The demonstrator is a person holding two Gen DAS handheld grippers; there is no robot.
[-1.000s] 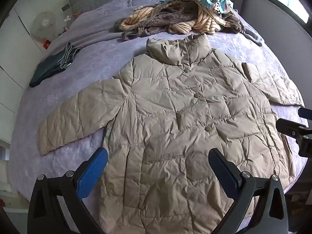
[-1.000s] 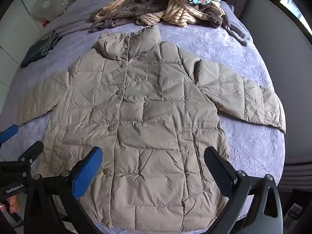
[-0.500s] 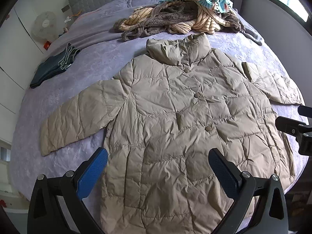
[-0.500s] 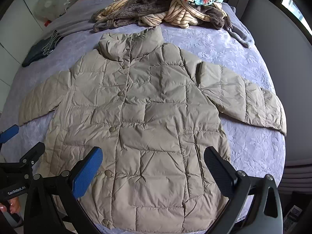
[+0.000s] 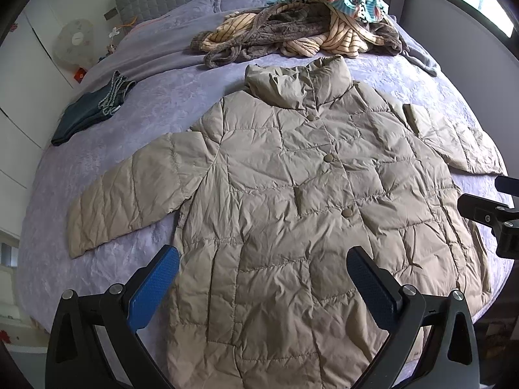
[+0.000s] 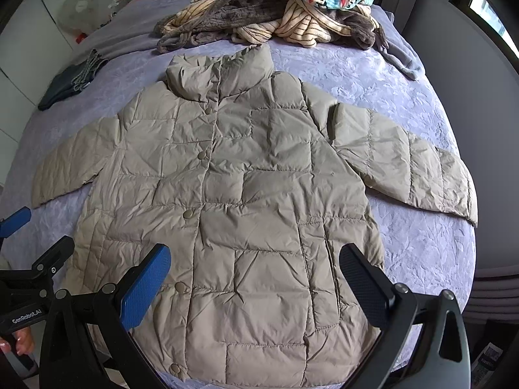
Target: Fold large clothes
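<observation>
From the left wrist camera, the left gripper [image 5: 262, 275] is hanging above the lower hem of the jacket [image 5: 301, 201], its blue pads spread wide with nothing between them, and compared with a second ago the jacket is sliding only a touch lower in the frame, so the hand is drifting a little rather than reaching. The jacket is lying face up and buttoned on the bed [image 5: 155, 97], collar toward the heap of clothes [image 5: 298, 29] at the far end, both sleeves stretched out sideways and no fold in it anywhere. The right gripper [image 5: 496, 207] is poking in at the right edge, just beside the hem corner; from here I cannot tell how its jaws are standing. A dark folded garment [image 5: 90, 110] is sitting well apart on the left. From the right wrist camera, the right gripper [image 6: 256, 272] is hovering over the hem too, fingers released and wide, touching no cloth, while the left gripper [image 6: 26, 246] is showing at the left edge near the jacket's [image 6: 227, 194] side seam. Here too the picture is barely shifting from the earlier frames. To my eye the spreading is finished and both hands are pausing before the first fold, probably bringing a sleeve [image 6: 405, 165] in across the chest
</observation>
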